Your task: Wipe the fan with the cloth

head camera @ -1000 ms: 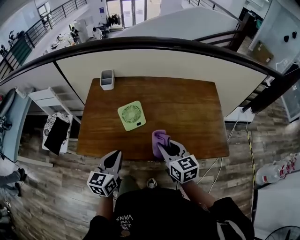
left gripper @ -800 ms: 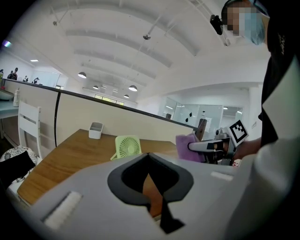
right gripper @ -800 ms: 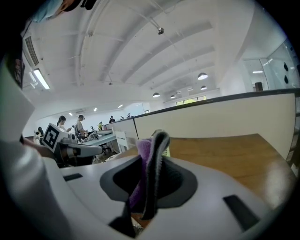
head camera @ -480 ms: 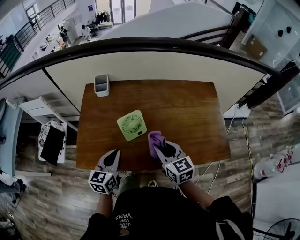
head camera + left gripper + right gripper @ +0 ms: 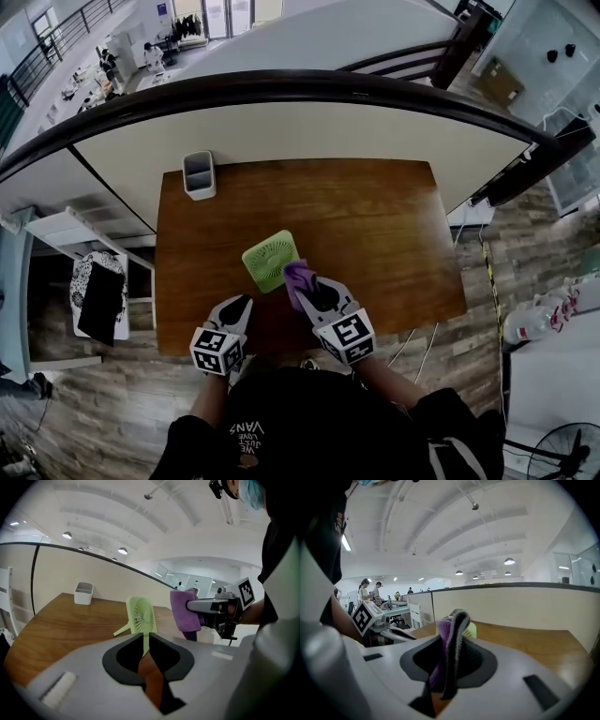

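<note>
One brown wooden tabletop (image 5: 375,234) carried everything, and the person stood at its near edge with two tools. The right tool (image 5: 302,286) was clamped on the one purple cloth (image 5: 296,275), which bunched up out of its closed jaws. The left tool (image 5: 239,306) held nothing. Its jaws had just been opening and stood only a narrow slit apart, with bare wood showing through the gap.

The single pale green fan (image 5: 270,259) stood on the tabletop's near half, left of centre, propped on its stand with the round grille tilted upward. It lay just ahead of the right tool and slightly to that tool's left. In the head view the cloth met the fan's near right edge, though contact itself could not be confirmed. The right tool was plainly the nearer one, and the left tool sat near the fan's near-left side but clear of it. Judging from this, the wipe called for a short push forward and leftward across the grille.

One small white container (image 5: 199,174) stood well apart at the far left corner.
</note>
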Motion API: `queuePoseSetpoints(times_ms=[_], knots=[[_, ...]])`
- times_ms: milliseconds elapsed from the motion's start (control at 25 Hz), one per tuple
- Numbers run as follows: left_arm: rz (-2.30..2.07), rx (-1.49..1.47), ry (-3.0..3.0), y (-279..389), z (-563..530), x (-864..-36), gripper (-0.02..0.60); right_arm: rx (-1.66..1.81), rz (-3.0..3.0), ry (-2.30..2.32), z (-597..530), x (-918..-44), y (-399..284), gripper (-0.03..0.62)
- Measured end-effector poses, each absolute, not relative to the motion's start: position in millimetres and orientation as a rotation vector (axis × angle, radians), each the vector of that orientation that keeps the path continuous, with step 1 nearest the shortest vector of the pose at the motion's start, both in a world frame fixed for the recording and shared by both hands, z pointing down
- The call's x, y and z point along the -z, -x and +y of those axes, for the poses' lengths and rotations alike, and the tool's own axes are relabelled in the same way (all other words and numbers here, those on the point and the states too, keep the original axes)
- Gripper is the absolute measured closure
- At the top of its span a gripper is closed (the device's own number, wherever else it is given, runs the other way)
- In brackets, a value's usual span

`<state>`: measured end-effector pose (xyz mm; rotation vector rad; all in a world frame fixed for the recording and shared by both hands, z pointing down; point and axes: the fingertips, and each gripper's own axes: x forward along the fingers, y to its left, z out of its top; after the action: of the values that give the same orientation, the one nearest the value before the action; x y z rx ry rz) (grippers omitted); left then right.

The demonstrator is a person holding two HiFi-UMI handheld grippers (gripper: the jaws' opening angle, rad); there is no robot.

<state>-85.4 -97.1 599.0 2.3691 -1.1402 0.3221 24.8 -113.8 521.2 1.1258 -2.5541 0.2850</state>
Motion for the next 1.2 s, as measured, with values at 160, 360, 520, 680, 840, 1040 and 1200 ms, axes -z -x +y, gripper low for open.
queuePoseSetpoints(times_ms=[160,360,520,680,840,1040,1200], knots=[[-1.061,-0.373,-2.358,80,-106,-618,0.468,-0.257,-2.555,-1.088,-122,-526,-5,0.499],[-0.999,-0.447,-2.366,75,-116,-638,0.467,-0.210,-2.561,-1.025,-130,-532,19,0.500],[-0.959,-0.483,-2.383,67,-127,-646,0.465,-0.144,-2.584,-0.966,-135,-534,37,0.500],[-0.933,-0.512,-2.399,60,-134,-652,0.465,-0.119,-2.610,-0.916,-139,-536,55,0.500],[-0.945,-0.529,-2.393,58,-138,-656,0.467,-0.062,-2.593,-0.861,-141,-545,65,0.500],[-0.951,-0.528,-2.395,60,-141,-656,0.500,-0.067,-2.562,-0.858,-148,-555,64,0.499],[-0.943,-0.523,-2.391,60,-141,-656,0.502,-0.071,-2.554,-0.867,-153,-556,59,0.499]])
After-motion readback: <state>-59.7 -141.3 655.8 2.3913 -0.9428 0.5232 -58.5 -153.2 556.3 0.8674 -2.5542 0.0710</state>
